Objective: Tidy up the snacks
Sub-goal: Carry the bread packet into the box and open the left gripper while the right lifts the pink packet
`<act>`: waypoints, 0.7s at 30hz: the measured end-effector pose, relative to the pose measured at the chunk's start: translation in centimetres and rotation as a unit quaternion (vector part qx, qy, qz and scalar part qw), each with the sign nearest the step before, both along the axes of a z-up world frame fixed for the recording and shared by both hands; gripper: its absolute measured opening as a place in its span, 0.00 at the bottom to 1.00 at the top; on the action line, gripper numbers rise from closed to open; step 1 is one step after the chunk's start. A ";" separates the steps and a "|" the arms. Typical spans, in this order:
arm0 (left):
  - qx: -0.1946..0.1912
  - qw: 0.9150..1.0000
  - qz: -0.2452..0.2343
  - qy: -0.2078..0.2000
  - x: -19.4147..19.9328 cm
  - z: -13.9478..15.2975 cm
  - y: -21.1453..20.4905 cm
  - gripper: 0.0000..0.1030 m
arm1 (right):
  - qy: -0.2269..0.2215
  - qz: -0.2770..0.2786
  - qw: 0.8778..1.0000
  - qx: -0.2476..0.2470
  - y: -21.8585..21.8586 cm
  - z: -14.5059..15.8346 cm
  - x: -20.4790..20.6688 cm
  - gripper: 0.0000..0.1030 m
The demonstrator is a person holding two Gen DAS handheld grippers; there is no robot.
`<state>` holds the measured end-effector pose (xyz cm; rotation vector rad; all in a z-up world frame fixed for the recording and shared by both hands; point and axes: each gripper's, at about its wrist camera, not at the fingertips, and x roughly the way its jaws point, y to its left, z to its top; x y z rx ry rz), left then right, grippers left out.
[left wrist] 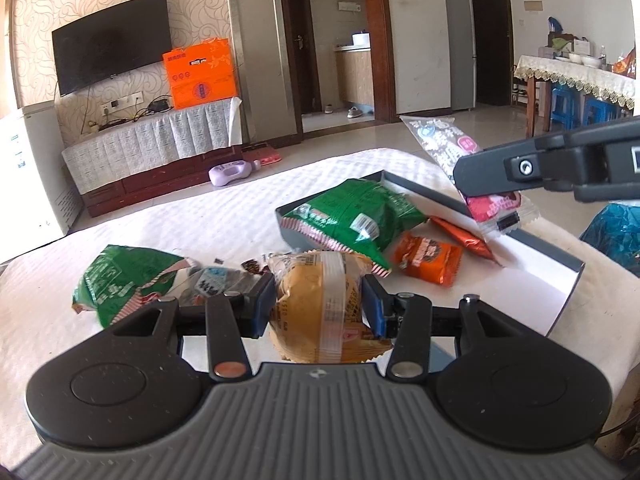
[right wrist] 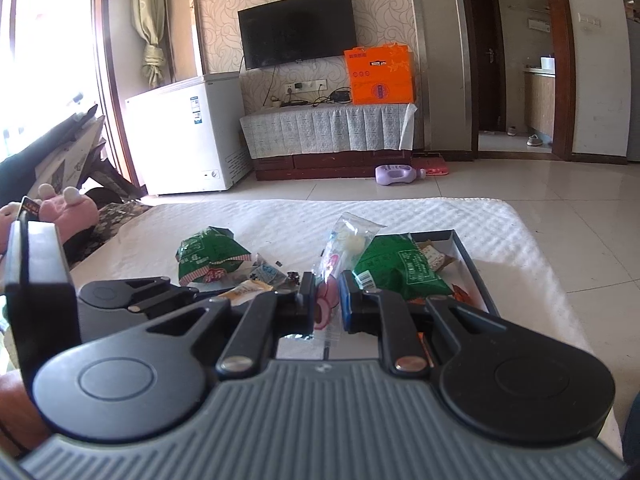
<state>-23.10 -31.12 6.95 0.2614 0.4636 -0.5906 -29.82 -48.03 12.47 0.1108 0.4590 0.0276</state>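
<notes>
Blue stools [left wrist: 564,100], left view only

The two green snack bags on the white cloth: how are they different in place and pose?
The far green bag lies in the grey tray, fairly flat, its front edge over the tray's rim. The near green bag lies on the white cloth outside the tray, crumpled, among small wrappers. Both have red-and-white striped ends.

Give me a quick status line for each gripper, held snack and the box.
left gripper: shut on the yellow cake pack, lifted.
right gripper: shut on the clear pink-print packet, lifted.
box: open, green bag and orange packets inside.
second green bag: on the cloth, outside.
</notes>
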 end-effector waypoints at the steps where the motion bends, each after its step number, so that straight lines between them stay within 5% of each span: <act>1: -0.002 1.000 -0.002 0.001 0.0 0.0 -0.2 0.51 | 0.000 -0.002 1.000 0.000 -0.2 -0.1 -0.1 0.15; 21: -0.036 0.998 -0.052 0.017 -0.8 -0.4 -6.3 0.51 | -0.005 -0.045 0.999 0.006 -4.1 -0.3 -1.7 0.16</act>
